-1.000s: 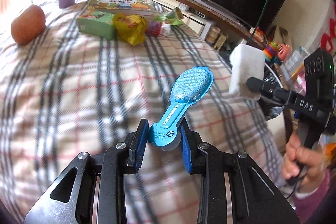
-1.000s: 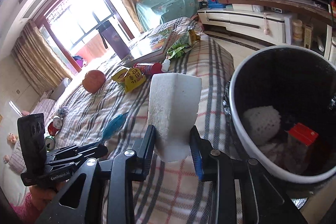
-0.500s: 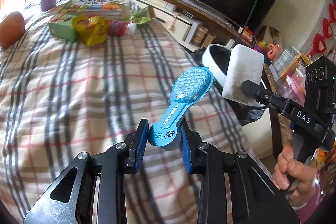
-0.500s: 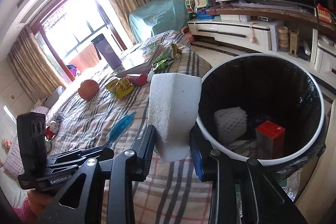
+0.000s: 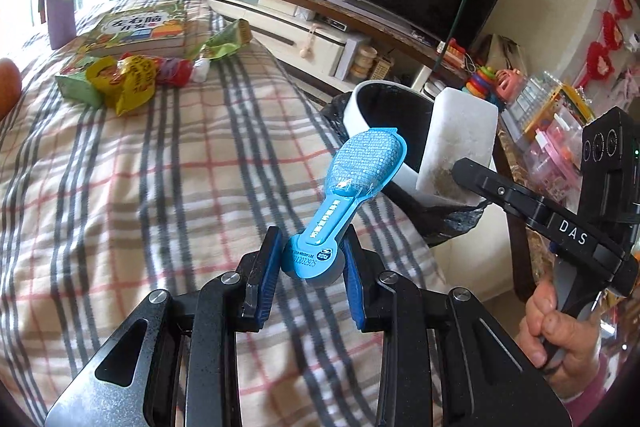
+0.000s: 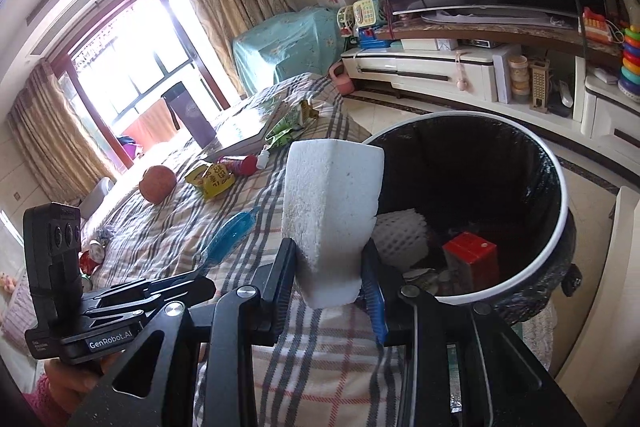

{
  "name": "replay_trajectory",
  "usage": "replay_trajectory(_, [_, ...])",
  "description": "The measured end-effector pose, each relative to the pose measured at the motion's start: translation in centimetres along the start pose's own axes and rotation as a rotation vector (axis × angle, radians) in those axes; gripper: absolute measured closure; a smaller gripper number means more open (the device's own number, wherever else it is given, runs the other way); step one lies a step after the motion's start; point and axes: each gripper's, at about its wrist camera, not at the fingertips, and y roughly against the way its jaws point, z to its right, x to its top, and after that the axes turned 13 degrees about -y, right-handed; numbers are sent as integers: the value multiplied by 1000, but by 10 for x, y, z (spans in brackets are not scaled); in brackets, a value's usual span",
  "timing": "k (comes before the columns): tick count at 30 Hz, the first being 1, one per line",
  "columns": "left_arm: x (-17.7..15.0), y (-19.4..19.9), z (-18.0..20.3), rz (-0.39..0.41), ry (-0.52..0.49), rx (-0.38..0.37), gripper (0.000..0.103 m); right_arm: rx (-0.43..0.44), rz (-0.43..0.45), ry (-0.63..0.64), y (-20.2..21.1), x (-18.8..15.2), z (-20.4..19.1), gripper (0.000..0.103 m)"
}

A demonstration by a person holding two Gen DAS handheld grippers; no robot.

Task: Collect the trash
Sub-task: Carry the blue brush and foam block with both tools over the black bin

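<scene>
My left gripper [image 5: 310, 269] is shut on a blue spoon-shaped plastic package [image 5: 352, 183] and holds it above the plaid bed near the bin. My right gripper [image 6: 330, 277] is shut on a white foam block [image 6: 330, 211], also seen in the left wrist view [image 5: 456, 147], at the rim of the white trash bin [image 6: 560, 211] with a black liner. The bin holds a white foam net [image 6: 400, 237] and a red carton [image 6: 472, 259]. The blue package also shows in the right wrist view [image 6: 230, 237].
On the plaid bed [image 5: 160, 187] lie a yellow snack bag [image 5: 124, 81], a green wrapper [image 5: 226, 41], a green box [image 5: 76, 87], a red item [image 5: 174, 71], a book [image 5: 136, 29] and an orange ball [image 6: 157, 183]. A TV stand [image 6: 460, 67] is beyond the bin.
Both grippers have moved toward the trash bin with their loads. The bin now fills more of both views, and the foam block sits at its rim.
</scene>
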Motion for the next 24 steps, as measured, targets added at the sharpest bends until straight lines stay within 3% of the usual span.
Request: replay_trajectory(24, [25, -15, 25, -3, -63, -24, 75, -68, 65, -68, 22, 13, 38, 70])
